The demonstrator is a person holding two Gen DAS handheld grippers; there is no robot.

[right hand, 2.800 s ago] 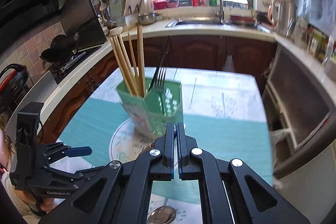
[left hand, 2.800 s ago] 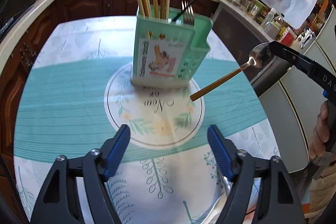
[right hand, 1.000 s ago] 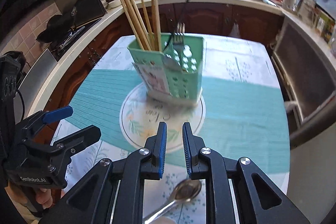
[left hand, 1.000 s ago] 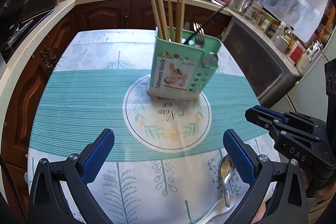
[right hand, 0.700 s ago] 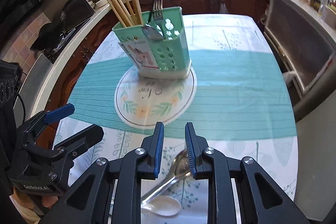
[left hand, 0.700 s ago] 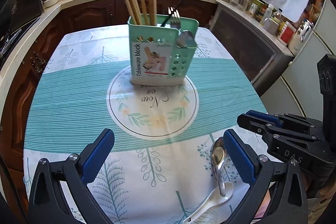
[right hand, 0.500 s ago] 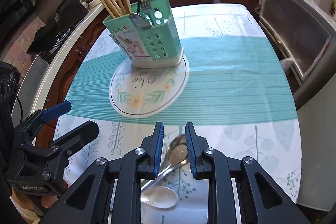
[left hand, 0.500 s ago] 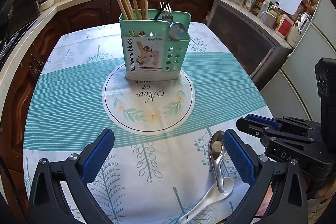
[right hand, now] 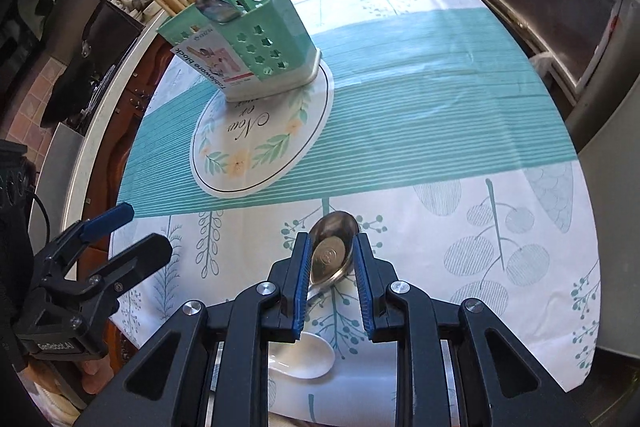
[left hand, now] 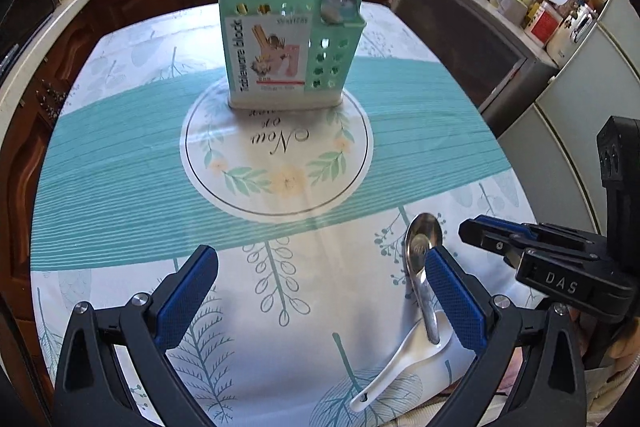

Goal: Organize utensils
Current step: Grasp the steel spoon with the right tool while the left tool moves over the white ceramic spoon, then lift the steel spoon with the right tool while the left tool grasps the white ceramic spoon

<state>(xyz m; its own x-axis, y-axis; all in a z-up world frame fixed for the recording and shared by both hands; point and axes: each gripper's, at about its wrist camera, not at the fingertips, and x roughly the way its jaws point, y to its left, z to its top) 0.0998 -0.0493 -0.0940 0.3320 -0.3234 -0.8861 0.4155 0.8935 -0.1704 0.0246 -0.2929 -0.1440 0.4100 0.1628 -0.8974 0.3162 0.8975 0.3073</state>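
A mint green utensil holder (left hand: 280, 67) stands on the round print of the tablecloth, with chopsticks, a fork and a spoon in it. Near the table's front edge a metal spoon (left hand: 424, 239) lies with its handle across a white ceramic spoon (left hand: 400, 363). My right gripper (right hand: 331, 247) hovers over the metal spoon (right hand: 334, 227); its jaws stand narrowly apart, and the spoon's bowl shows between them untouched. My left gripper (left hand: 316, 267) is wide open and holds nothing, just left of both spoons. The utensil holder (right hand: 260, 51) appears at the far left in the right wrist view.
The table (left hand: 120, 187) ends close behind both spoons. Kitchen counters with pots, jars and a sink ring the table at the back and right. A hand (right hand: 92, 375) grips the left gripper (right hand: 140, 231). The right gripper (left hand: 474, 229) sits at the right of the left wrist view.
The wooden-handled spoon left my right gripper and now sits in the holder. Both grippers drew back and sank toward the front edge. The right jaws parted slightly and now frame the metal spoon's bowl.
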